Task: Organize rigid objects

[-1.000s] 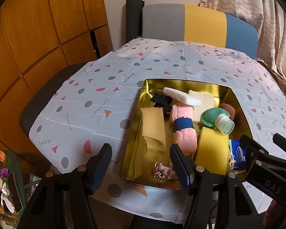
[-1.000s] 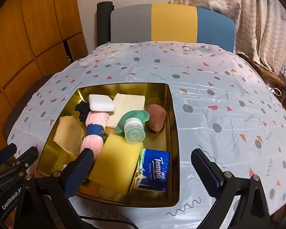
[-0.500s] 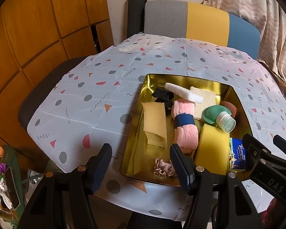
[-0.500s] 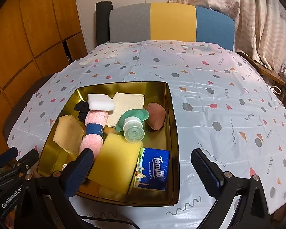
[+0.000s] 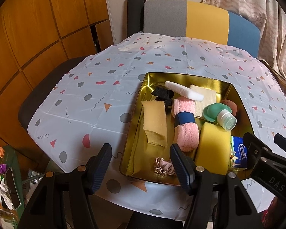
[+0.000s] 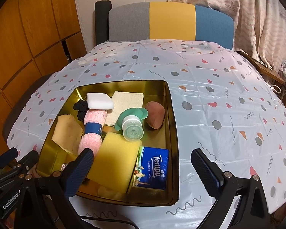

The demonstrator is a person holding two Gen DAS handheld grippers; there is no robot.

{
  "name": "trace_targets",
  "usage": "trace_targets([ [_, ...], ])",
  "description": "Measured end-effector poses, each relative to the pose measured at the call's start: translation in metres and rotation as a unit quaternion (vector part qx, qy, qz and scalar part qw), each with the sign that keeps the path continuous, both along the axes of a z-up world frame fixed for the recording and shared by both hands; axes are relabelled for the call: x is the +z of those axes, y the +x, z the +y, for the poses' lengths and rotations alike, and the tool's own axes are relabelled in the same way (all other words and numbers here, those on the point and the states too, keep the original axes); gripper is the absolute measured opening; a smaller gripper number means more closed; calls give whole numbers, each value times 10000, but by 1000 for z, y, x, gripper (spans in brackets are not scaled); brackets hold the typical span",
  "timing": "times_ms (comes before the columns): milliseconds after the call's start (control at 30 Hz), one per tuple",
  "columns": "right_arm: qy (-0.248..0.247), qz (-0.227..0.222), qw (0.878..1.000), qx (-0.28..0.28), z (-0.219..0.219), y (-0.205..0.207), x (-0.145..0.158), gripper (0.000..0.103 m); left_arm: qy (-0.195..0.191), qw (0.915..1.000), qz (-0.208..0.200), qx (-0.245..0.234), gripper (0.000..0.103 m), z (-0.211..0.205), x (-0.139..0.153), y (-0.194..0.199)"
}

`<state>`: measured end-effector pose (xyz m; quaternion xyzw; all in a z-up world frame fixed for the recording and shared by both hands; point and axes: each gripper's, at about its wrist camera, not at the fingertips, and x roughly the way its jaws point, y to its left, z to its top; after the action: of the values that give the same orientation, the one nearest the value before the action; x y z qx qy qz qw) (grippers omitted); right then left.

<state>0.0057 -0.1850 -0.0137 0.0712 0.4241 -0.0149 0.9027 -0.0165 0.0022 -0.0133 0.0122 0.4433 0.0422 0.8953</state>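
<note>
Both grippers hover at the near edge of the table, jaws spread and holding nothing: the left gripper [image 5: 141, 153] over the near left corner of the tin [image 5: 135, 122], the right gripper [image 6: 143, 158] over its near right corner. The gold tin sits on a spotted cloth [image 6: 219, 87] and is crowded: a yellow sponge [image 6: 114, 158], a blue tissue pack [image 6: 154, 168], a green bottle [image 6: 132, 127] with a clear cap, a pink towel roll [image 6: 93, 129] with a blue band, and a white block [image 6: 99, 101].
</note>
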Motion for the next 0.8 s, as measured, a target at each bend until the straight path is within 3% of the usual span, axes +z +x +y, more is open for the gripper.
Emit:
trace_targets([
  [800,19,38,10000,15,0,1,-3,103,30,10000,27,-23,64,-2,-3,1],
])
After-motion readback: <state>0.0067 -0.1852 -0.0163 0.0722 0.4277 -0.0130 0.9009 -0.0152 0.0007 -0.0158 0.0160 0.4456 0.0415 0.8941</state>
